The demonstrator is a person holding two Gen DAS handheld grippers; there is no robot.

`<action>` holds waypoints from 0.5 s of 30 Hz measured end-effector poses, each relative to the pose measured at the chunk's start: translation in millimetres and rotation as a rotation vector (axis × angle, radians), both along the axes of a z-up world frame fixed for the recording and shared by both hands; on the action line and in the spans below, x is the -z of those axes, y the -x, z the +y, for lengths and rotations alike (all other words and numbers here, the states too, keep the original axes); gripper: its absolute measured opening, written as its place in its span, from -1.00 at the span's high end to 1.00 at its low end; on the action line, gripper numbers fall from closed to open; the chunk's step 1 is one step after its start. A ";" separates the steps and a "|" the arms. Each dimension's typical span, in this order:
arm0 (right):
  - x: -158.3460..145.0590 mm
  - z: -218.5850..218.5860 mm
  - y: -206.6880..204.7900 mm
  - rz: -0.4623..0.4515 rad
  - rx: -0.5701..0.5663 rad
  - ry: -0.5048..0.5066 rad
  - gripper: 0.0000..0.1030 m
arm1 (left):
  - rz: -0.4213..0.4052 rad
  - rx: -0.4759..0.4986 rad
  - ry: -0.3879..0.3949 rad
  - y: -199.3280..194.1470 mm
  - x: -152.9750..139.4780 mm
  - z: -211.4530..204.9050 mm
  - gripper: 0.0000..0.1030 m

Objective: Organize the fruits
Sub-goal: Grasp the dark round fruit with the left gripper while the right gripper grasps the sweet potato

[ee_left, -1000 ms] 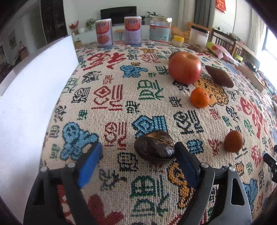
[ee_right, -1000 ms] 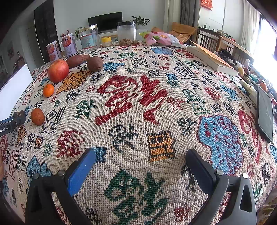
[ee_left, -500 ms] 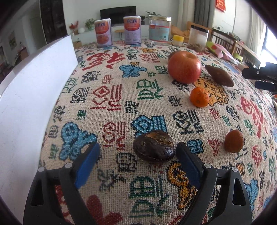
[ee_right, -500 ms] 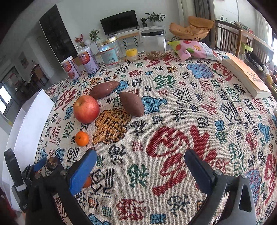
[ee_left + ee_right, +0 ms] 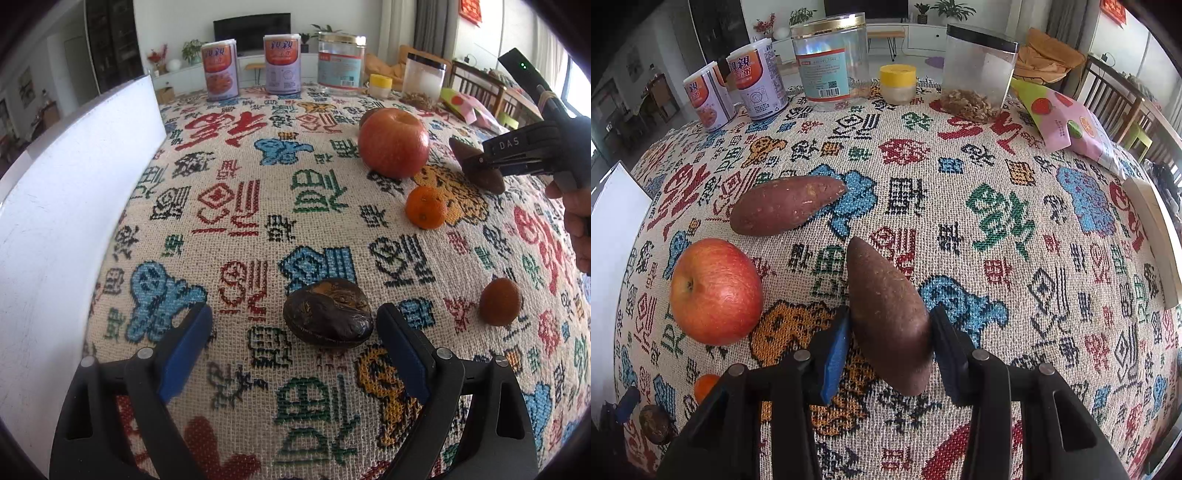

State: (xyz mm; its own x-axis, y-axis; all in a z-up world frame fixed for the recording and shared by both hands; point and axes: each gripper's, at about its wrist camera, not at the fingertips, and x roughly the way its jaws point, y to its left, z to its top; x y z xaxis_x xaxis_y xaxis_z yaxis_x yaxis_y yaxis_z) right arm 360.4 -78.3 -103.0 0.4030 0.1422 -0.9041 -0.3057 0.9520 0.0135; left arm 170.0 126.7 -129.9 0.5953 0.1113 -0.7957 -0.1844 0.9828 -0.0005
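My left gripper (image 5: 293, 314) stands open low over the patterned tablecloth. A dark wrinkled fruit (image 5: 328, 317) lies between its fingers, nearer the right one, untouched. Beyond it are a red apple (image 5: 393, 142), a tangerine (image 5: 424, 206) and a small brown fruit (image 5: 500, 302). My right gripper (image 5: 890, 317) is closing on a dark sweet potato (image 5: 886, 317), and both blue pads touch its sides. That potato lies on the cloth beside the apple (image 5: 714, 291). A second, redder sweet potato (image 5: 786, 208) lies behind it.
A white board (image 5: 55, 221) runs along the table's left side. At the back stand two cans (image 5: 757, 85), a clear jar (image 5: 831, 62), a yellow-lidded pot (image 5: 897, 83) and a tub (image 5: 979, 74). A snack bag (image 5: 1067, 122) and a book (image 5: 1152, 229) lie on the right.
My right gripper swept across the table to the dark sweet potato and its jaws narrowed onto it. It now shows at the right of the left wrist view. The left gripper kept still.
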 end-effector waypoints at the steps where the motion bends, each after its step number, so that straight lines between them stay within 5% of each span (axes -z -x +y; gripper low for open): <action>1: -0.5 -6.3 3.3 0.004 0.009 -0.006 0.17 | 0.000 0.000 0.000 -0.1 0.0 0.1 -0.78; 8: -15.7 -63.3 55.7 0.034 0.055 -0.146 0.17 | 0.000 0.000 0.000 -0.1 -0.2 0.1 -0.78; 15: -8.8 -106.8 167.7 -0.037 0.076 -0.153 0.17 | 0.001 -0.002 -0.004 -1.4 0.4 0.3 -0.79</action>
State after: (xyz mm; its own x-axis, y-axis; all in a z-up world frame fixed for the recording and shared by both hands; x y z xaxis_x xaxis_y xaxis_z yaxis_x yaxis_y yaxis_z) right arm 192.8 -185.1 -94.3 0.4503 0.2451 -0.8586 -0.2360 0.9601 0.1503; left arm 171.3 127.0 -130.3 0.5941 0.1155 -0.7961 -0.1863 0.9825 0.0035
